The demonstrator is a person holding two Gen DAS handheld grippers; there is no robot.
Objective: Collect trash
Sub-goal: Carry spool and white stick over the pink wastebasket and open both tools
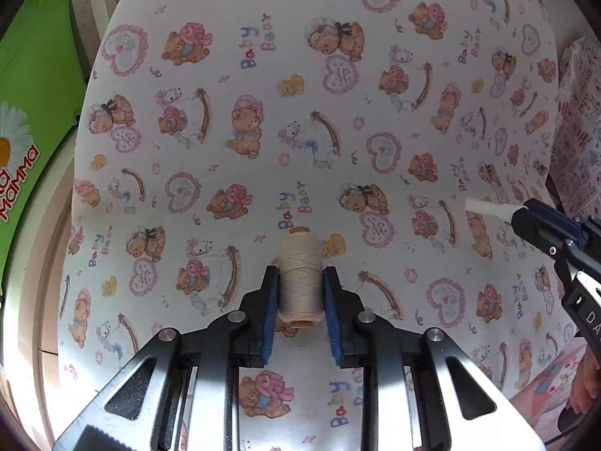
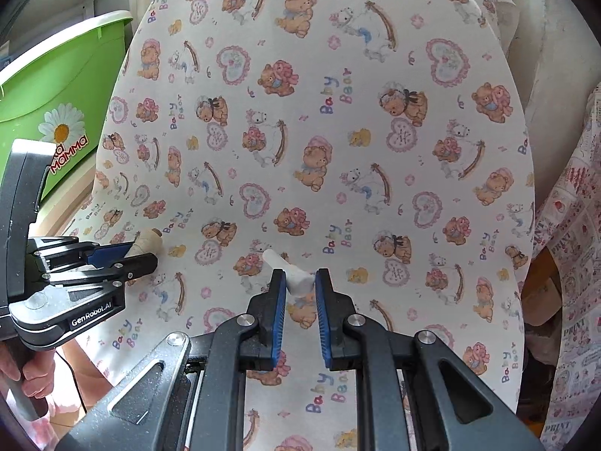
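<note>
Cream thread spool point(image 1: 299, 274), bear-print cloth point(image 1: 263, 94)

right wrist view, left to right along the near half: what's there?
Hand on the grip, left tool with the cream thread spool between its pads, right tool shut on a white paper scrap, then the bear-print sheet, and printed cloth at the far right.

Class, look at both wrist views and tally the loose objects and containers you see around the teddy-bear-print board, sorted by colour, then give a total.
Cream: 1, the cream spool of thread between the left gripper pads.
White: 1, the white crumpled paper piece in the right gripper.
Green: 1, the green plastic bin with a daisy.
Total: 3
</note>
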